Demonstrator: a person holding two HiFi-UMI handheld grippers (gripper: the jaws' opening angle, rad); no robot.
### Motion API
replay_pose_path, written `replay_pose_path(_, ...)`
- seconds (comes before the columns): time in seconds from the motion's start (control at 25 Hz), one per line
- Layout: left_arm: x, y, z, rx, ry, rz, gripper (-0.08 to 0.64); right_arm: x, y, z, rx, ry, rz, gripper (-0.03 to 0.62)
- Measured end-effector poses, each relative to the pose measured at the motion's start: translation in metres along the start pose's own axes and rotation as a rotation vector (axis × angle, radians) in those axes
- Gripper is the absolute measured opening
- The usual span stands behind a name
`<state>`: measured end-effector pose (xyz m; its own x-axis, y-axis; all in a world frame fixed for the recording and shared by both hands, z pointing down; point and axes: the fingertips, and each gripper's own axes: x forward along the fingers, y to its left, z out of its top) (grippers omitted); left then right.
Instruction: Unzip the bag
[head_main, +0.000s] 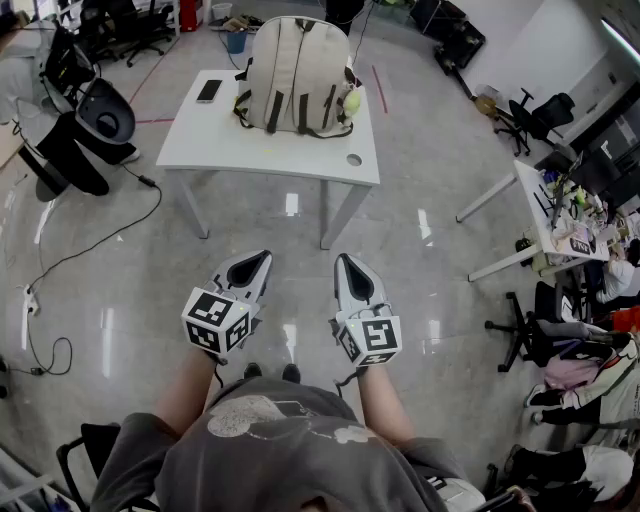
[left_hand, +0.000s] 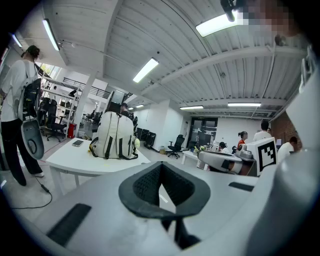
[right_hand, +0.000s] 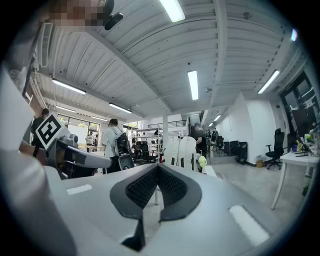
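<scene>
A cream backpack (head_main: 297, 75) with dark straps stands upright at the far side of a white table (head_main: 200, 140), its zips closed as far as I can see. A yellow-green ball (head_main: 351, 101) hangs at its right side. The backpack (left_hand: 116, 136) shows small and far off in the left gripper view, and the backpack (right_hand: 181, 151) is just as distant in the right gripper view. My left gripper (head_main: 262, 257) and right gripper (head_main: 342, 258) hang side by side close to my body, well short of the table. Both are shut and hold nothing.
A phone (head_main: 209, 91) lies on the table's left part. Office chairs (head_main: 95, 120) and a floor cable (head_main: 90, 245) are at the left. A cluttered desk (head_main: 560, 215) stands at the right. A person with a backpack (left_hand: 17, 100) stands left of the table.
</scene>
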<state>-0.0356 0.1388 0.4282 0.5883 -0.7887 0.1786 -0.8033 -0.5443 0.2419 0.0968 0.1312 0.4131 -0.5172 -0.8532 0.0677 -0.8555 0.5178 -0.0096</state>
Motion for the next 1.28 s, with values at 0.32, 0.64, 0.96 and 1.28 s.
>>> replay_pose_path(0.32,-0.013,0.003,0.000,-0.004,-0.010,0.023,0.005,-0.003,0.009,0.005,-0.014,-0.008,0.013,-0.002)
replay_pose_path(0.64,-0.023,0.001,-0.009,-0.009,0.011,0.021,0.005,-0.007,0.017,0.004,-0.027,-0.012,0.036,-0.002)
replay_pose_path(0.96,-0.032,-0.007,-0.012,-0.017,0.008,-0.002,0.005,-0.015,0.021,0.007,-0.007,-0.038,0.011,0.000)
replay_pose_path(1.28,-0.042,0.011,-0.010,-0.017,0.006,-0.012,0.005,-0.014,0.021,0.002,0.009,-0.018,-0.056,0.000)
